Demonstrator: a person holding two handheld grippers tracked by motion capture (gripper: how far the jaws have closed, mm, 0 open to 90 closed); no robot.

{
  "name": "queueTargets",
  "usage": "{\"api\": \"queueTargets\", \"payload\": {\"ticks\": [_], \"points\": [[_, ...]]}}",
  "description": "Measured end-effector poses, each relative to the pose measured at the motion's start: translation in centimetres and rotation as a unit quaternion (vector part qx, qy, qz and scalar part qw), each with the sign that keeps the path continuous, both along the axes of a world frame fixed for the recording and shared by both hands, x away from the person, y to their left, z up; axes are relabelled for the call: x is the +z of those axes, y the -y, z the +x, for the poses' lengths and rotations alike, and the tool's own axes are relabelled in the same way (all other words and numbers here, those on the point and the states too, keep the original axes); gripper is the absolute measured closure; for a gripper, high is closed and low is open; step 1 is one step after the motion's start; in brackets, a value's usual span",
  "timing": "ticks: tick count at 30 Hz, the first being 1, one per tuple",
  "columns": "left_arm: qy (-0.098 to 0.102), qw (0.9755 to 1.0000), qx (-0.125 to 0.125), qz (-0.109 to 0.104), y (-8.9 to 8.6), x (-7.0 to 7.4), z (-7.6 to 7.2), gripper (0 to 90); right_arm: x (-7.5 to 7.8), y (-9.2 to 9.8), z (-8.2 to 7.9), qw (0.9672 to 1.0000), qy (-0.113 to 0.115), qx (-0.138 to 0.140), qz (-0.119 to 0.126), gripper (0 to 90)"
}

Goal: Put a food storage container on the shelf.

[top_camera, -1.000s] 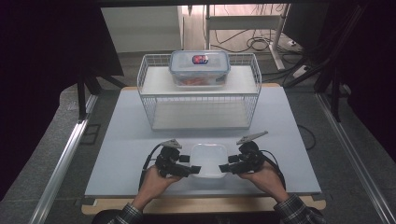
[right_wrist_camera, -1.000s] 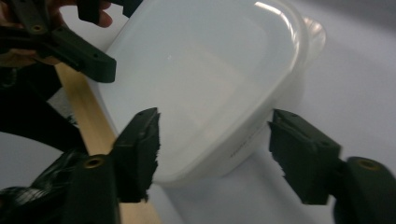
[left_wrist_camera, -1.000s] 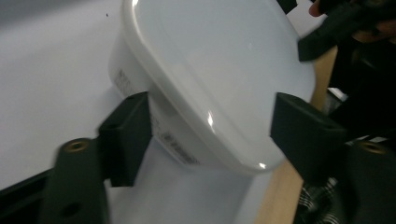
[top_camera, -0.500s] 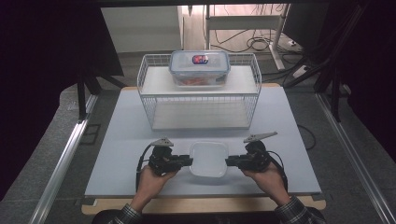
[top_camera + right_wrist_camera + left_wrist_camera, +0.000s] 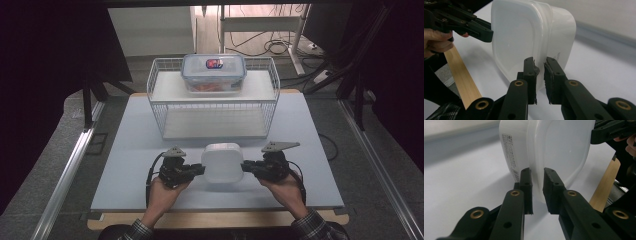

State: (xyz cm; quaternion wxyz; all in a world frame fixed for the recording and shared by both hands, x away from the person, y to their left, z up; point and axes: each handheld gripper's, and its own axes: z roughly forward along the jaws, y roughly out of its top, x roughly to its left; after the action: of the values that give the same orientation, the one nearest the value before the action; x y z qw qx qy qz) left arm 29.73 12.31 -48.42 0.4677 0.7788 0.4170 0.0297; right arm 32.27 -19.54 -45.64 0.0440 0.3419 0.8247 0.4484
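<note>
A white plastic container (image 5: 221, 162) with a rounded square lid is held between my two grippers near the table's front. My left gripper (image 5: 200, 170) is shut on the rim at its left side, my right gripper (image 5: 246, 167) on the rim at its right side. In the left gripper view the jaws (image 5: 537, 192) pinch the rim of the container (image 5: 554, 152), whose side wall bears a printed label. In the right gripper view the jaws (image 5: 539, 75) clamp the opposite rim of the container (image 5: 524, 37), and the left gripper (image 5: 474, 27) shows beyond.
A white wire rack (image 5: 215, 100) stands at the back of the grey table (image 5: 130, 150). On its top shelf sits a clear lidded box (image 5: 213, 74) with a red and blue label. A wooden strip (image 5: 215, 219) runs along the table's front edge.
Both grippers have moved away from the front edge with the white container between them, toward the rack. The container's white face now shows more fully from above.
</note>
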Motion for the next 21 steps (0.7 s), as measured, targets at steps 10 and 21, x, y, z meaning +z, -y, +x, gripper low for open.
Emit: {"api": "queueTargets", "payload": {"ticks": [10, 21], "points": [[0.033, 0.9993, 0.014, 0.003, -0.6, 2.8, 0.4, 78.6, 2.2, -0.4, 0.7, 0.9993, 0.032, 0.008, 0.019, 80.0], [0.066, 0.9975, 0.021, 0.012, -1.0, 6.3, 1.5, 78.5, 5.1, -0.9, 2.2, 0.9977, 0.055, 0.010, 0.039, 79.9]]}}
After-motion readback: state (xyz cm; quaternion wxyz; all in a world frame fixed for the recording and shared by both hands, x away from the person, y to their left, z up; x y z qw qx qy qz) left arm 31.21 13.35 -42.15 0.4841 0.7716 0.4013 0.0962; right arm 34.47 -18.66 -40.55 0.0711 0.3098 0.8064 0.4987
